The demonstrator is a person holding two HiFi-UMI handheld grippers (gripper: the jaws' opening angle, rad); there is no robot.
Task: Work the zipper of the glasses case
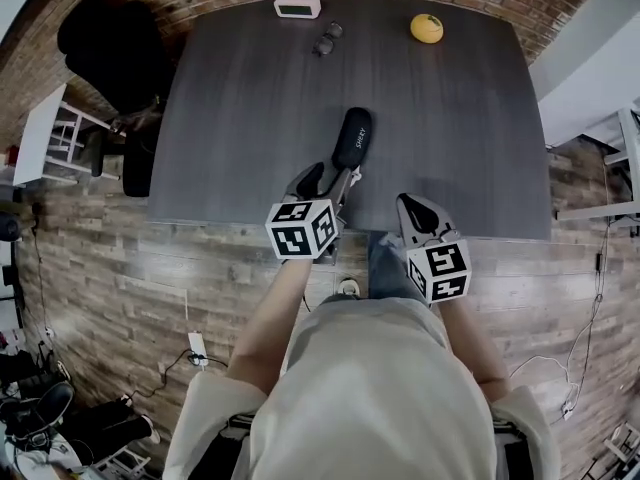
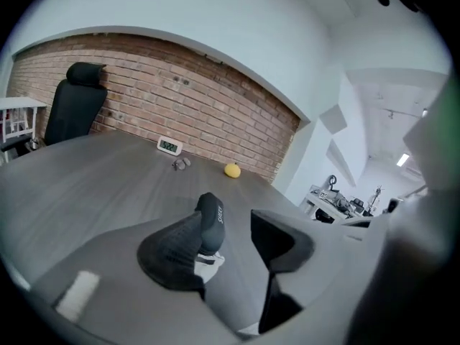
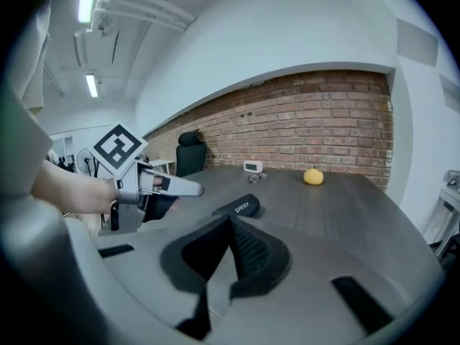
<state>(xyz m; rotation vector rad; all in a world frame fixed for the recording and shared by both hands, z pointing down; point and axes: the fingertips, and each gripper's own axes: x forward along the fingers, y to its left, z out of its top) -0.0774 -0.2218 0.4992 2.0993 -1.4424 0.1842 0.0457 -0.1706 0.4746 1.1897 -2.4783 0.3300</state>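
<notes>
The case (image 1: 352,138) is laid on the tabletop (image 1: 240,108), near the front edge and about midway across its width. In the head view its long axis runs away from the person, tipped a little to the right, so its near end is turned toward the left gripper (image 1: 325,181).

That gripper is held just short of the near end, with its jaws apart and nothing pressed between them. In the left gripper view the case is seen ahead in the gap, closer to the left jaw than to the right. A small white piece (image 2: 206,263) is seen at the case's near end; it may be the zipper pull, but that cannot be told.

The right gripper (image 1: 412,208) is held further right and nearer the person, by the front edge, with its jaws together and empty. From it the case lies ahead and to the left.

The left gripper is judged the nearer of the two. A short reach forward along the case's axis would be needed before the near end could be taken.

No obstacle is seen between either gripper and the case. A clock (image 1: 297,6), glasses (image 1: 327,38) and a yellow fruit (image 1: 426,28) are set along the far edge, well apart from the case. A chair (image 1: 105,38) is placed beyond the far left corner.
</notes>
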